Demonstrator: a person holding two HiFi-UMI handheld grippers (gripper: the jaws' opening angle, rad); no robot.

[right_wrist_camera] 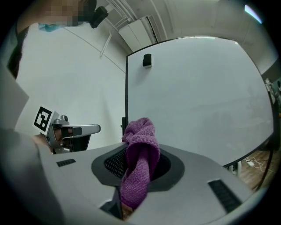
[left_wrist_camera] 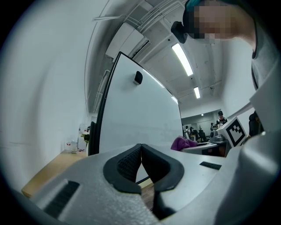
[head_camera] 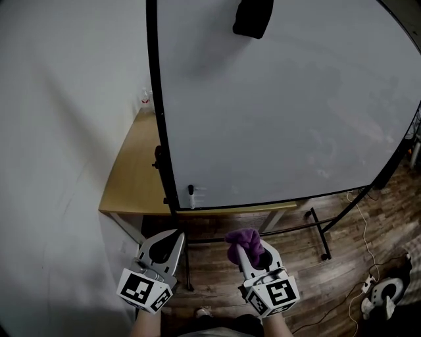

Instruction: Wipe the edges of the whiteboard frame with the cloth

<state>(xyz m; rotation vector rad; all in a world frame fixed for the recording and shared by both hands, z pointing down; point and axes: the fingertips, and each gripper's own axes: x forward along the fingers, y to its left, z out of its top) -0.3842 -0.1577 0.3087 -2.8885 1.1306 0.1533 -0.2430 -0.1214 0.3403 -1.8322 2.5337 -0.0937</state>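
While both grippers hang low in front of the board, only the right gripper (head_camera: 245, 253) has anything in its grasp. Its jaws are pinched on a purple cloth (head_camera: 245, 241), which is bunched into a knot above the fingertips. In the right gripper view the cloth (right_wrist_camera: 140, 147) runs as a folded strip down between the dark pads, filling the narrow gap. The left gripper (head_camera: 172, 238) sits beside it, a little apart. Its own view shows the jaws pressed together with nothing between them, the ribbed pads (left_wrist_camera: 127, 162) meeting along a single seam.

The whiteboard (head_camera: 289, 112) stands upright ahead, its white face bordered by a thin black frame (head_camera: 160, 118). In the head view the cloth lies just under the bottom edge of the frame and near the lower left corner, yet it does not touch it. A black block (head_camera: 252, 16) sticks to the board face near the top. A small white object with a dark tip, perhaps a marker (head_camera: 191, 195), rests at the bottom edge by the corner.

Left of the board, a wooden table (head_camera: 135, 171) sits against the pale wall (head_camera: 66, 99), and the frame's left edge crosses in front of it. The board's dark stand (head_camera: 318, 232) rests on a wood-plank floor (head_camera: 329, 263).
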